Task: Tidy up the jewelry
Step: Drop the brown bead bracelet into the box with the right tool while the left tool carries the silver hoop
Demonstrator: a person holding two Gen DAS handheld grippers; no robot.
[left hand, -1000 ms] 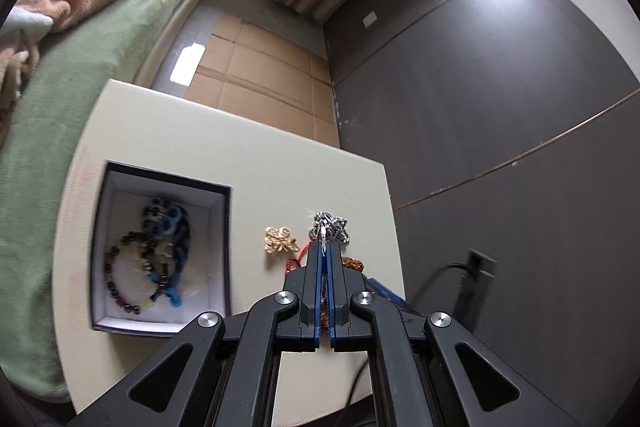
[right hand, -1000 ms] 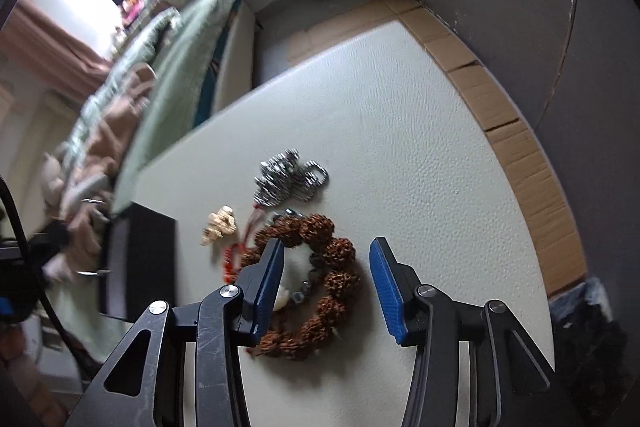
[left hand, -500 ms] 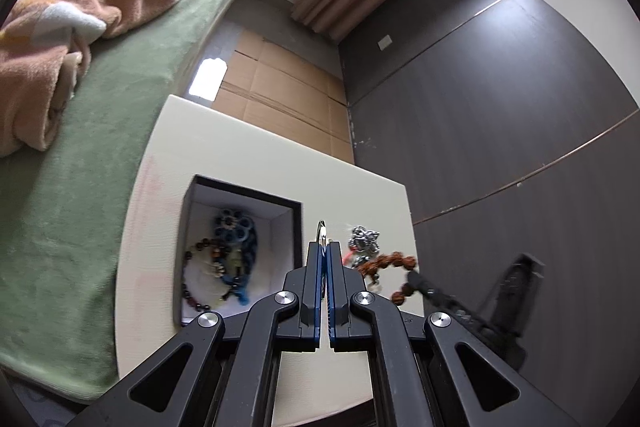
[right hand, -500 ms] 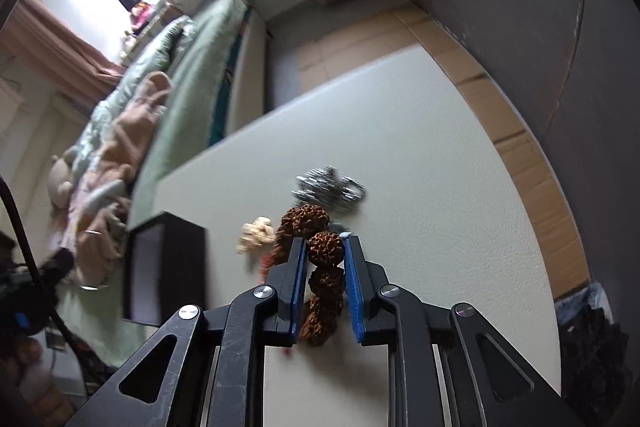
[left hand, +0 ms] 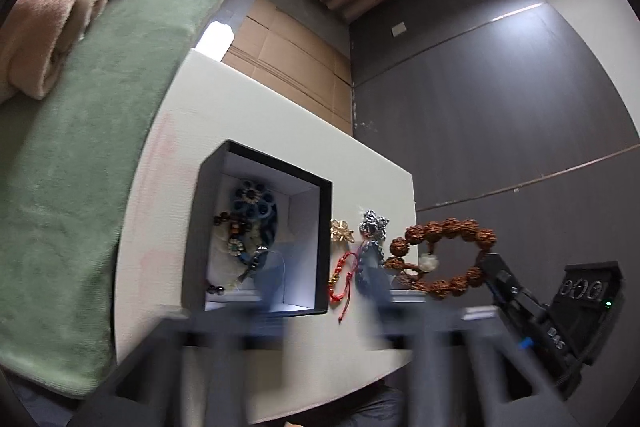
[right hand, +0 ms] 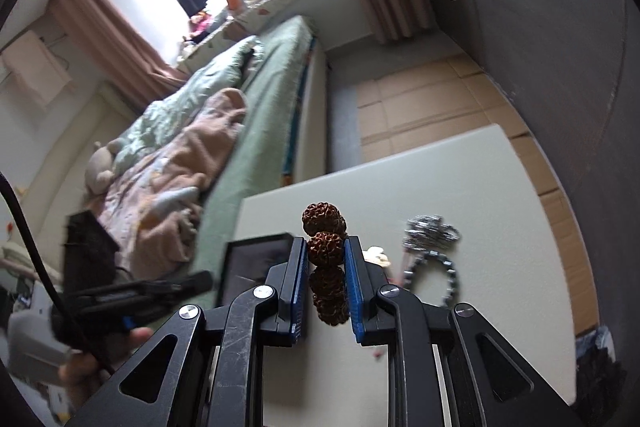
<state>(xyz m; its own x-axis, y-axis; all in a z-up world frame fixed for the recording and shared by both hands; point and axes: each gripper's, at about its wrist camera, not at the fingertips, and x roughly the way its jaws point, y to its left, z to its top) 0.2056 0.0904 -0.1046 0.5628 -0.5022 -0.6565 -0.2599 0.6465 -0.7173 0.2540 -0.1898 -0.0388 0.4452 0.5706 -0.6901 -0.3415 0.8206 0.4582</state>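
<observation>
Brown seed-bead bracelet [right hand: 325, 247], one, clamped in right gripper [right hand: 326, 259]. One black box [left hand: 256, 227] below left gripper [left hand: 320, 291], jaws opening, blurred, nothing between.

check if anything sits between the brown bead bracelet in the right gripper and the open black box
The brown bead bracelet hangs lifted in the right gripper. Toward the black box lie only low pieces: gold brooch, red cord bracelet. Nothing tall blocks.

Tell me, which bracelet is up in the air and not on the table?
The brown seed-bead bracelet. The right claw pinches it off the table, while the red cord bracelet lies flat there.
</observation>
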